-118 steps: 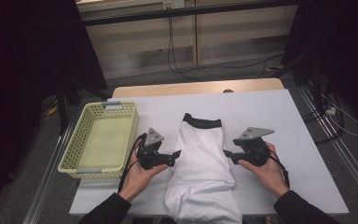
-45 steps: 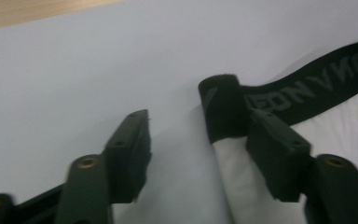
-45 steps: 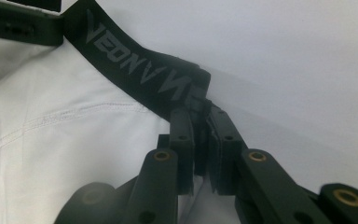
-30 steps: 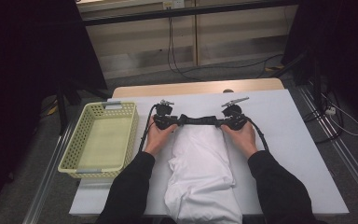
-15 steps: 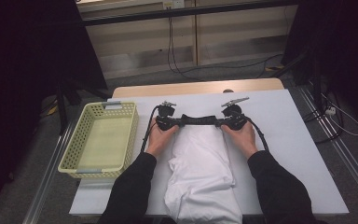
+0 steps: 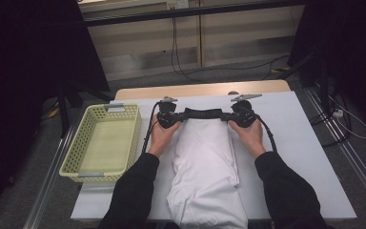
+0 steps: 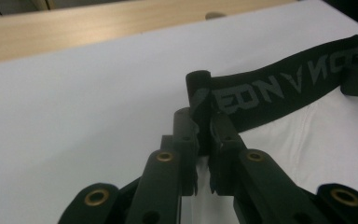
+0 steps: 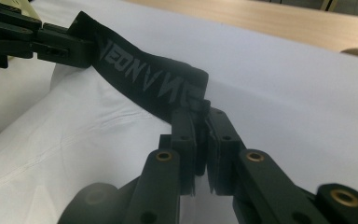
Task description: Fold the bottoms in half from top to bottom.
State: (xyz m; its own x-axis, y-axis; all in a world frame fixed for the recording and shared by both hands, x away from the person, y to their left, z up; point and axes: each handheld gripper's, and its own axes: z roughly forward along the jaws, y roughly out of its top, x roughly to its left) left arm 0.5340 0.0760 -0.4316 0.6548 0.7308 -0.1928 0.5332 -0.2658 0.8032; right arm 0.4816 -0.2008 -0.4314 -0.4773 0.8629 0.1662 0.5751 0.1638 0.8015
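High view, bench inventory: white garment (image 6: 205, 167) lies lengthwise at the middle of the white-covered bench (image 6: 305, 157), its near end hanging over the front edge. Black waistband (image 6: 204, 114) with grey lettering sits at the far end, stretched flat between two tools. Left hand-held gripper (image 6: 175, 117): jaws clamped on the left end of the waistband, confirmed in the left gripper view, where the band end (image 7: 199, 100) stands pinched upright between the jaws. Right hand-held gripper (image 6: 232, 116): jaws clamped on the right end of the waistband (image 8: 186, 93), per the right gripper view. Yellow mesh basket (image 6: 76, 151): stands at the left edge of the bench, well apart from the garment.
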